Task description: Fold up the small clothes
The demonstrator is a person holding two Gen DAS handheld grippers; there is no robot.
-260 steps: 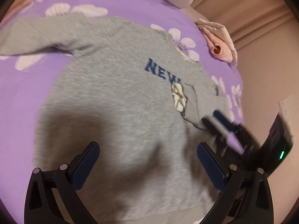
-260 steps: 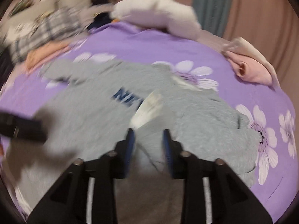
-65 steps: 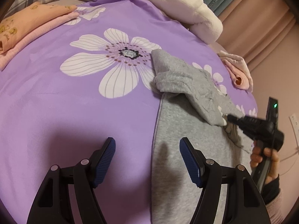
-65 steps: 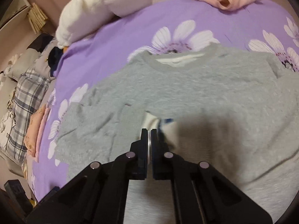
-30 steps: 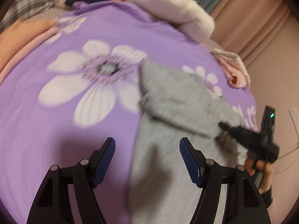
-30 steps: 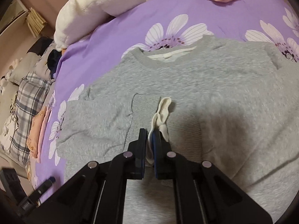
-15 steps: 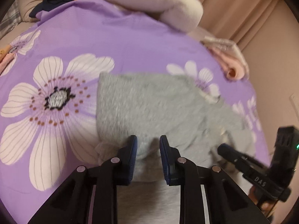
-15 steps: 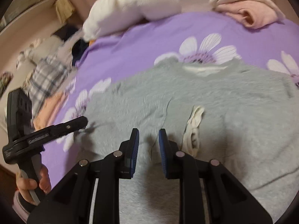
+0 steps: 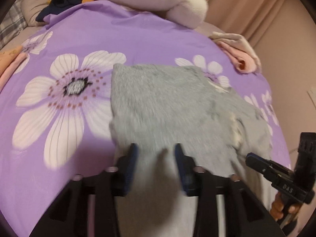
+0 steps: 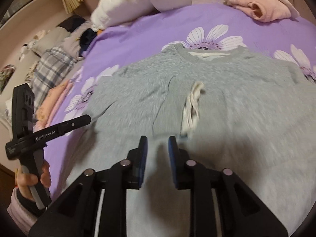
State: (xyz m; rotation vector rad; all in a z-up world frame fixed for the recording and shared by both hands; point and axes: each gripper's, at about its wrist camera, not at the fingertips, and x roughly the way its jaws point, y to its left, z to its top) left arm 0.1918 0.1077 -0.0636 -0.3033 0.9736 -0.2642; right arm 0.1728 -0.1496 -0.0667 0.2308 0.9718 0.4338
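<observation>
A grey sweatshirt [image 10: 227, 90] is spread on the purple flowered bedspread [image 9: 138, 37], neckline away from both claws. The left claw [image 9: 156, 158] is seen part-open over a folded-in sleeve edge — nothing gripped. The right claw [image 10: 157, 148] is likewise part-open w/ nothing held, a white inner label [image 10: 192, 106] lying just ahead & to its right. A pink garment [image 10: 262, 7] sits far beyond.

Black claw [image 10: 157, 147], blue pads [image 10: 143, 148], silver screws.
</observation>
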